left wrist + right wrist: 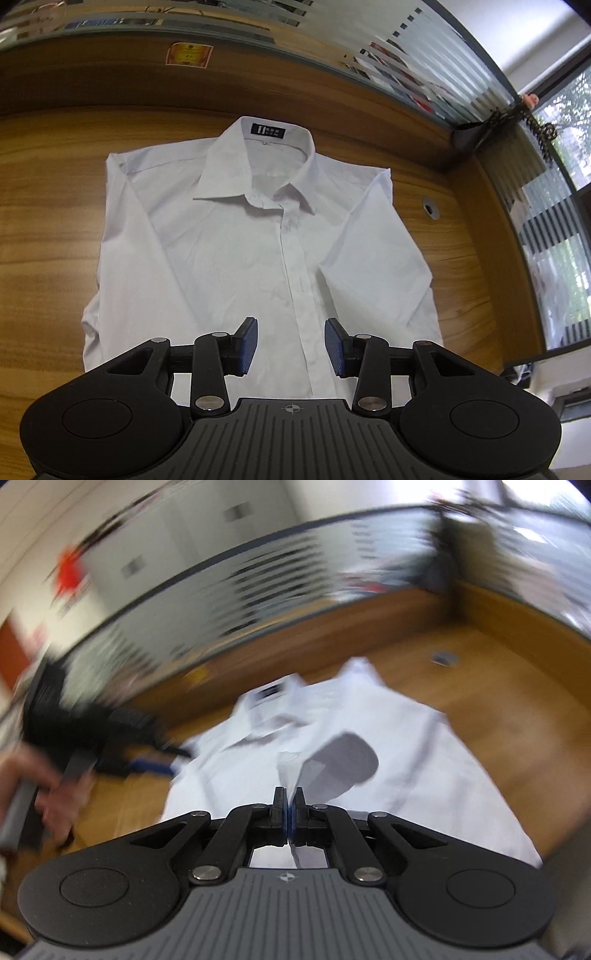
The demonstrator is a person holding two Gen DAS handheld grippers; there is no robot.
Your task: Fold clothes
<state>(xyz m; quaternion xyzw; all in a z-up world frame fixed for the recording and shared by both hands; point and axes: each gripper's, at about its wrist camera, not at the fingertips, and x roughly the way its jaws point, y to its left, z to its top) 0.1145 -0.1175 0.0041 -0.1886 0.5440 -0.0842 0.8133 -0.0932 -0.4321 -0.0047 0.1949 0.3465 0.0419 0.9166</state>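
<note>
Open worktop on both sides of the shirt

Bare worktop (48, 229) flanks the white shirt (236, 236); a raised wooden ledge (110, 88) and glass partition (424, 66) close the far edge, and a cable grommet (430, 208) sits right of the sleeve.

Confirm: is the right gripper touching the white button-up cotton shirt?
Touching. The right wrist view shows the right gripper with its jaws shut on a fold of the white shirt.

left gripper (291, 347) spread, right gripper (290, 814) clamped

Left wrist view sharp, daylit from window (565, 122); right wrist view motion-blurred; fisheye bending at edges.
</note>
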